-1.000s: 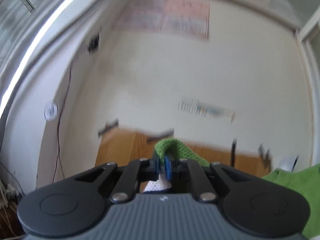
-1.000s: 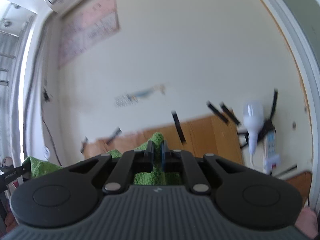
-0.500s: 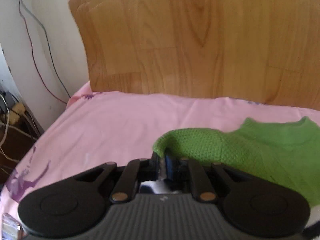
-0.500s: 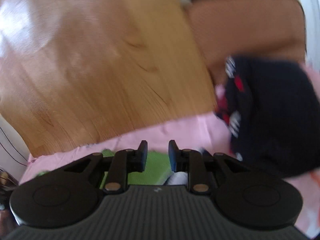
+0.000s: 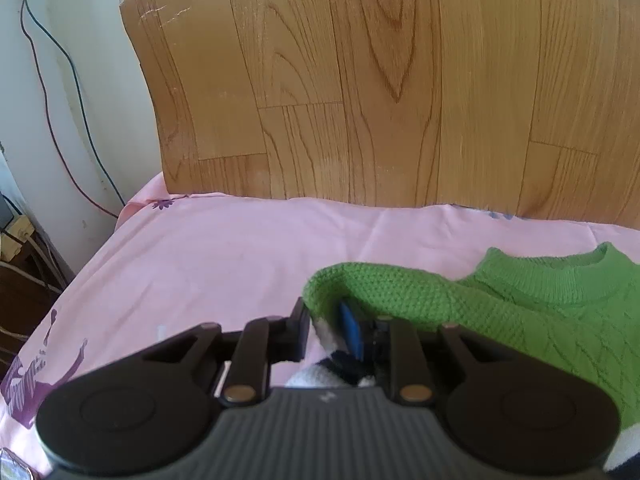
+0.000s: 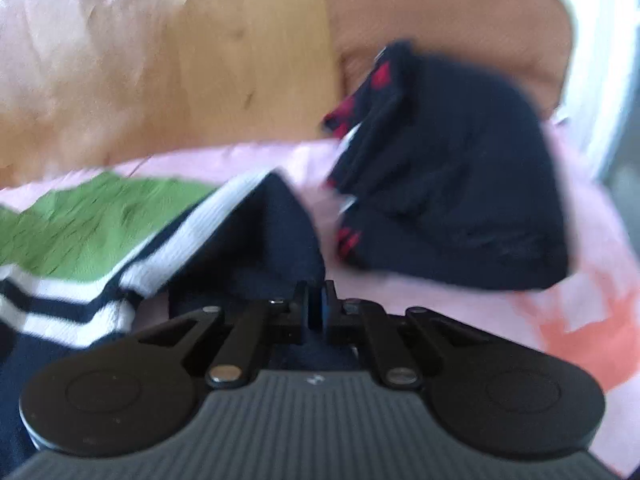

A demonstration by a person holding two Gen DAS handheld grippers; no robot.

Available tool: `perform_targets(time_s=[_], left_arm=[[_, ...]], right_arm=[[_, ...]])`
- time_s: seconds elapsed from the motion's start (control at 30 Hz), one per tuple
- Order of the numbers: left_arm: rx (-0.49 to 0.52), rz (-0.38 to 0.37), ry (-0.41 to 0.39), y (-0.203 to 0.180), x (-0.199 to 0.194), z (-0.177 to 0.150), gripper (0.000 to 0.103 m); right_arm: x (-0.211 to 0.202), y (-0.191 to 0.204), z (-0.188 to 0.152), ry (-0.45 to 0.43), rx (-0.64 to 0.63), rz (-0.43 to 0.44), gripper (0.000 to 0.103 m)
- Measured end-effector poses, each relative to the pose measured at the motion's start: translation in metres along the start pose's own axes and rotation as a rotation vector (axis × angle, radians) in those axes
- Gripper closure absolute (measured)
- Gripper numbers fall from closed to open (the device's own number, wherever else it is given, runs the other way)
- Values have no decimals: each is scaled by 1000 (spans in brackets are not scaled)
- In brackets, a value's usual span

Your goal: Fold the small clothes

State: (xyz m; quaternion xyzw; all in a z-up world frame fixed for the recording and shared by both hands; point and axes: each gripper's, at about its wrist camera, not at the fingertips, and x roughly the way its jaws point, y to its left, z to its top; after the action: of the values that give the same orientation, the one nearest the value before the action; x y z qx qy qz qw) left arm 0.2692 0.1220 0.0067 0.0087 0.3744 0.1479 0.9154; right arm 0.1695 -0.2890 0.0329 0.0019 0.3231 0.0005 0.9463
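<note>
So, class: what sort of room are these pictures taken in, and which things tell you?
Most likely a bedroom: a pink bedsheet spread against a wooden headboard, with a green knitted sweater and dark folded clothes lying on it.

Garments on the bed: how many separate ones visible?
2, maybe more hidden. Green sweater with navy-and-white striped hem lies across the pink sheet; dark navy garment with red marks sits bunched at right.

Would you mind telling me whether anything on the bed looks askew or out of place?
The green sweater lies rumpled: its sleeve is humped up over the left gripper, whose fingers are opening. A dark garment sits bunched against the headboard, unfolded.
</note>
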Motion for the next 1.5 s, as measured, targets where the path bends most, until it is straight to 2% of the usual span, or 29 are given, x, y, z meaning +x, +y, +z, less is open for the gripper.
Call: perform_targets(time_s=[0.07, 0.1, 0.17, 0.2, 0.23, 0.3, 0.37, 0.4, 0.47, 0.53, 0.67, 0.73, 0.8, 0.83, 0.87, 0.93, 0.97, 1.0, 1.03, 1.1, 1.13, 1.17, 1.2, 1.27, 1.37, 1.5], left_arm=[[5, -10, 10, 4, 2, 1, 79], [13, -18, 16, 4, 3, 1, 75], [50, -8, 20, 3, 3, 1, 70], [66, -1, 17, 2, 3, 2, 66], [82, 1, 12, 1, 3, 2, 66], [113, 5, 21, -2, 7, 3, 65], [130, 11, 34, -5, 11, 3, 65], [134, 13, 38, -6, 13, 3, 65], [143, 19, 40, -8, 14, 2, 65], [143, 21, 44, -9, 15, 2, 65], [157, 14, 51, -7, 16, 5, 66], [185, 6, 48, -9, 16, 5, 74], [206, 0, 35, -12, 15, 7, 80], [208, 4, 20, -14, 15, 10, 80], [205, 11, 8, -16, 16, 12, 79], [193, 21, 25, -23, 27, 17, 70], [187, 16, 57, -26, 36, 18, 69], [185, 16, 82, -28, 41, 18, 68], [187, 30, 75, -30, 42, 16, 65], [204, 39, 73, -29, 33, 15, 65], [199, 29, 64, -23, 23, 15, 65], [195, 20, 45, -16, 10, 14, 64], [190, 13, 29, -9, -1, 14, 60], [156, -6, -13, 16, -33, 10, 53], [86, -18, -64, 50, -78, -2, 53], [31, -6, -125, 87, -131, -29, 54]], right_arm=[[-11, -16, 6, -90, -18, -152, 94], [-13, -26, 9, -94, -13, -184, 94], [-13, -39, 14, -22, 12, -155, 83], [-14, -37, 17, 8, -15, -142, 80], [-19, -32, 20, -4, -38, -133, 76], [-36, -16, 29, -78, -53, -40, 72], [-36, 11, 46, -107, -36, 107, 59], [-29, 27, 54, -103, -36, 181, 57], [-4, 68, 68, -80, -75, 306, 44], [35, 112, 75, -38, -137, 368, 36], [109, 168, 79, 85, -171, 397, 34], [133, 177, 76, 135, -166, 416, 36], [138, 182, 74, 112, -181, 398, 77], [136, 182, 76, 96, -199, 396, 88], [130, 182, 75, 67, -203, 382, 90], [130, 180, 79, -17, -222, 297, 90], [131, 180, 78, -54, -230, 230, 90], [136, 177, 78, -52, -223, 194, 90], [145, 176, 76, -12, -207, 186, 89], [147, 173, 70, -7, -201, 192, 84], [143, 172, 71, -1, -202, 197, 72], [133, 166, 72, -4, -172, 211, 61], [123, 160, 72, -20, -137, 221, 59], [94, 148, 72, -47, -88, 266, 59], [53, 143, 68, -31, -54, 386, 58], [-12, 169, 36, 19, -144, 596, 58]])
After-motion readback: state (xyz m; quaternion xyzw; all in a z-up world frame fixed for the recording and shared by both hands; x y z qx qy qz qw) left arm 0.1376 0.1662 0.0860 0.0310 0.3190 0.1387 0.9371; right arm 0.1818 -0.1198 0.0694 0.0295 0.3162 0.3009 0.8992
